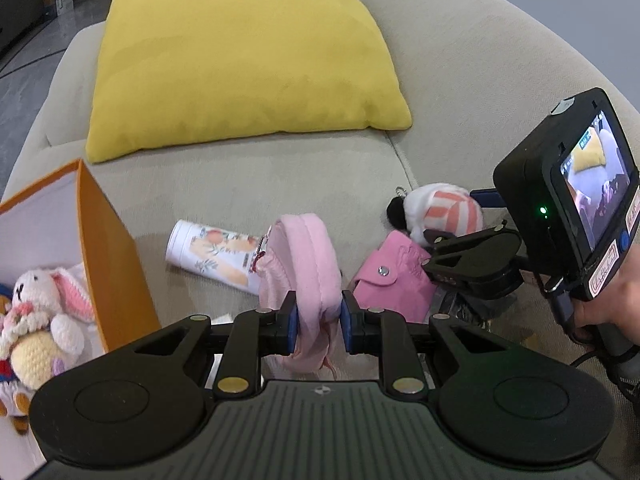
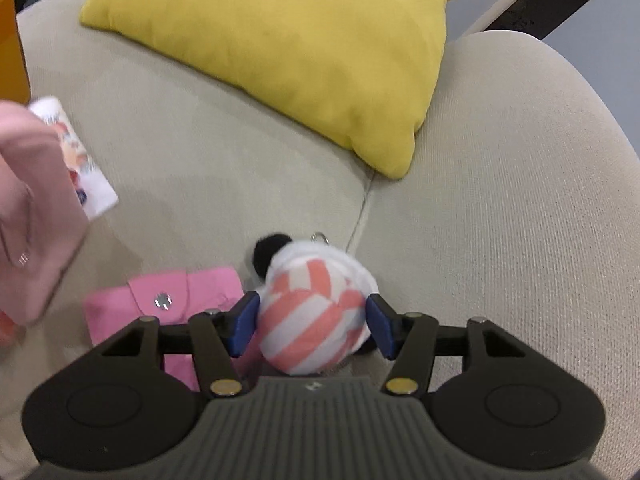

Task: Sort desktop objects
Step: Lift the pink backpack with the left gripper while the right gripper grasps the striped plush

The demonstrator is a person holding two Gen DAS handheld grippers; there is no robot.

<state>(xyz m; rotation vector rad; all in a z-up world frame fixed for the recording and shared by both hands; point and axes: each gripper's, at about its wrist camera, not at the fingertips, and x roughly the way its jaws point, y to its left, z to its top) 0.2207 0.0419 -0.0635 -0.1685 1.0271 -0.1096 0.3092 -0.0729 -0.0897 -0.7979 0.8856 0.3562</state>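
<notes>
1. Orange box (image 1: 108, 256) stands left of the left gripper (image 1: 318, 318), nearer that hand.
2. Left jaws pinch the pink pouch (image 1: 308, 264), lifted above the sofa (image 1: 320, 176).
3. Right gripper (image 2: 312, 326), jaws part-open, brackets the striped plush keychain (image 2: 316, 316) lying there.

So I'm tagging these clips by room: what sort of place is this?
Likely a living room or lounge: the items lie on a beige fabric sofa with a yellow cushion against its back, not on a desk.
</notes>
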